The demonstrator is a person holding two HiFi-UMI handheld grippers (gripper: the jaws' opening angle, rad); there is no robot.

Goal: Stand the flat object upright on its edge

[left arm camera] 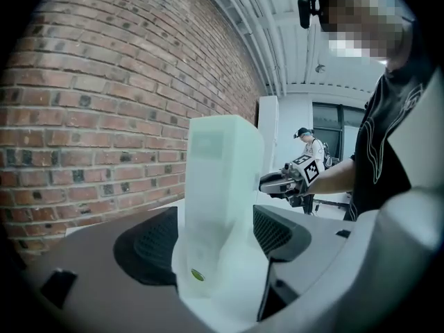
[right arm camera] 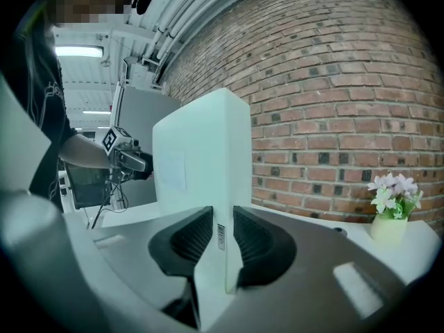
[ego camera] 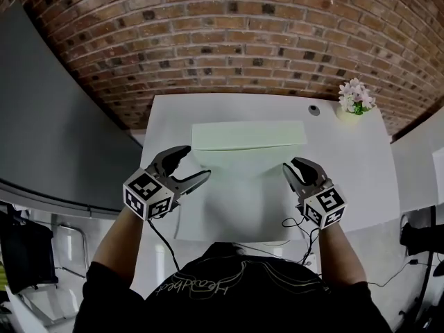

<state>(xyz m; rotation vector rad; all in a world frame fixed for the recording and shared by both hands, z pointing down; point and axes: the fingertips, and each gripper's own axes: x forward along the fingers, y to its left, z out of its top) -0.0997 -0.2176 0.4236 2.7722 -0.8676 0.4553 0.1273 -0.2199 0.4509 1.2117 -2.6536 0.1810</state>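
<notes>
A flat, pale box [ego camera: 246,186] stands upright on its long edge on the white table [ego camera: 361,172]. In the head view my left gripper [ego camera: 195,163] is at the box's left end, its jaws spread wide. The left gripper view shows that end of the box [left arm camera: 218,186] between the two dark pads [left arm camera: 149,248] without either one gripping it. My right gripper [ego camera: 291,166] is at the right end. In the right gripper view its pads [right arm camera: 187,238] press on both faces of the box [right arm camera: 201,158] near a small label.
A small pot of pale flowers [ego camera: 356,99] stands at the table's far right corner, with a small dark round thing [ego camera: 314,109] beside it. A brick wall [ego camera: 229,40] runs behind the table. A grey panel [ego camera: 55,116] stands to the left. Cables hang at the table's near edge.
</notes>
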